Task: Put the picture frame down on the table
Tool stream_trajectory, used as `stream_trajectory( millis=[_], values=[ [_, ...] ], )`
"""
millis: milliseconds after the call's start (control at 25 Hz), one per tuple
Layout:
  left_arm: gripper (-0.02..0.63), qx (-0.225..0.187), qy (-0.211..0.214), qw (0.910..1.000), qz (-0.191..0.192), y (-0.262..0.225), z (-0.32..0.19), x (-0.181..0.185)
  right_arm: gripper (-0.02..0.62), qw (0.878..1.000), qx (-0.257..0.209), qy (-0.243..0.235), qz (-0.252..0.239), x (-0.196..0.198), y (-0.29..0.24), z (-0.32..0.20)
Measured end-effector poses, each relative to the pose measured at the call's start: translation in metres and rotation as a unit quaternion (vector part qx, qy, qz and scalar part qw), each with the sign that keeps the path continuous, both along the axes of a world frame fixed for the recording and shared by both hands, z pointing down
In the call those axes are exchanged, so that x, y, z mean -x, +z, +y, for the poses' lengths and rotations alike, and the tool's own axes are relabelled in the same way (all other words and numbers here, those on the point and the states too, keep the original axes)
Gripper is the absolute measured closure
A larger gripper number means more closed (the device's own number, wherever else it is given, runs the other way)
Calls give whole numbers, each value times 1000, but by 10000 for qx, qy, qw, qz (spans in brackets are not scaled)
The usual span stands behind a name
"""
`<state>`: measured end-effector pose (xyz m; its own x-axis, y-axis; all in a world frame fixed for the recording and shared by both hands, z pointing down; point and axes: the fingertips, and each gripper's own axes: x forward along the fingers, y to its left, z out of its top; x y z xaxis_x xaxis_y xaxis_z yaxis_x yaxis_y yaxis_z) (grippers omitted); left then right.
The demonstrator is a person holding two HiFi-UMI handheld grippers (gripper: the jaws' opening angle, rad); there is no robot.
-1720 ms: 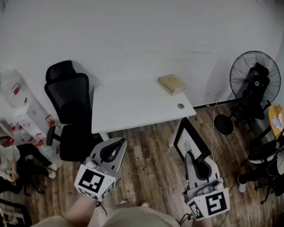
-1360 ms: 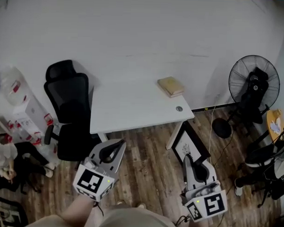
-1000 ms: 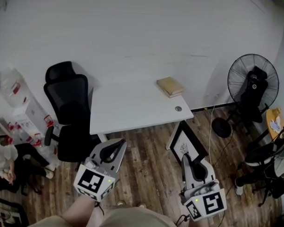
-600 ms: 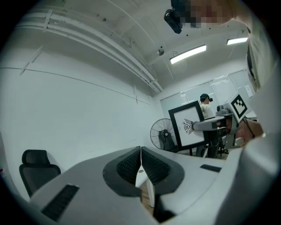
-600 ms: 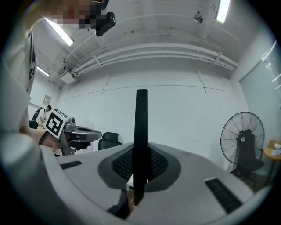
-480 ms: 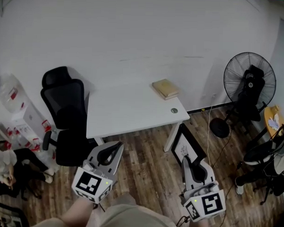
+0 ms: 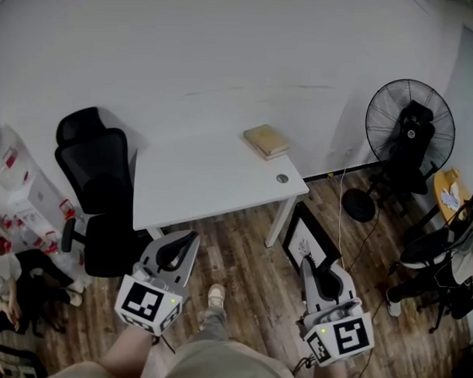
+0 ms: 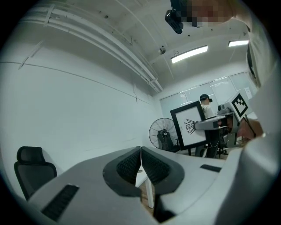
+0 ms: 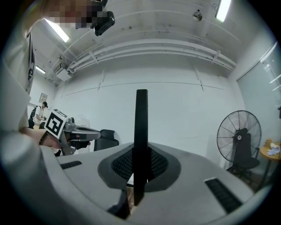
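My right gripper (image 7: 324, 276) is shut on the black picture frame (image 7: 311, 240), which holds a white print with a dark drawing. The frame hangs over the wood floor just right of the white table (image 7: 209, 183). In the right gripper view the frame (image 9: 141, 132) stands edge-on between the jaws, rising straight up. The left gripper view shows the frame (image 8: 189, 127) face-on at the right. My left gripper (image 7: 176, 253) is shut with nothing in it, held low in front of the table's near edge; its jaws meet (image 8: 140, 160).
A tan book (image 7: 265, 140) and a small round cap (image 7: 282, 178) lie on the table's right end. A black office chair (image 7: 93, 191) stands at the table's left. A black floor fan (image 7: 409, 128) stands to the right. Boxes (image 7: 20, 184) and a seated person are at far left.
The view has shifted as I step forward: table and chair slid left and a foot shows below. The right gripper still holds the frame; both grippers keep their relative places.
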<state>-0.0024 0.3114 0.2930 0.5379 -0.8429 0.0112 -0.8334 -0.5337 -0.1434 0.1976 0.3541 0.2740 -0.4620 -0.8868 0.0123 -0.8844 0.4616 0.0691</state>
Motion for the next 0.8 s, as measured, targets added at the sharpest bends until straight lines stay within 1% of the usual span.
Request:
stream_trajectory(
  millis=[120, 360, 560, 800],
  values=[
    [583, 134, 45, 9999, 47, 3, -12, -7, 552, 10000, 22, 23, 0, -3, 2, -13],
    [583, 212, 51, 9997, 56, 11, -50, -7, 552, 9999, 135, 11, 21, -1, 11, -50],
    [583, 272, 66, 9996, 3, 17, -92, -7, 552, 9997, 230, -2, -5, 1, 19, -90],
    [583, 391, 162, 9991, -34, 20, -153, -1, 552, 9992, 386, 37, -88, 11, 22, -151]
  ],
)
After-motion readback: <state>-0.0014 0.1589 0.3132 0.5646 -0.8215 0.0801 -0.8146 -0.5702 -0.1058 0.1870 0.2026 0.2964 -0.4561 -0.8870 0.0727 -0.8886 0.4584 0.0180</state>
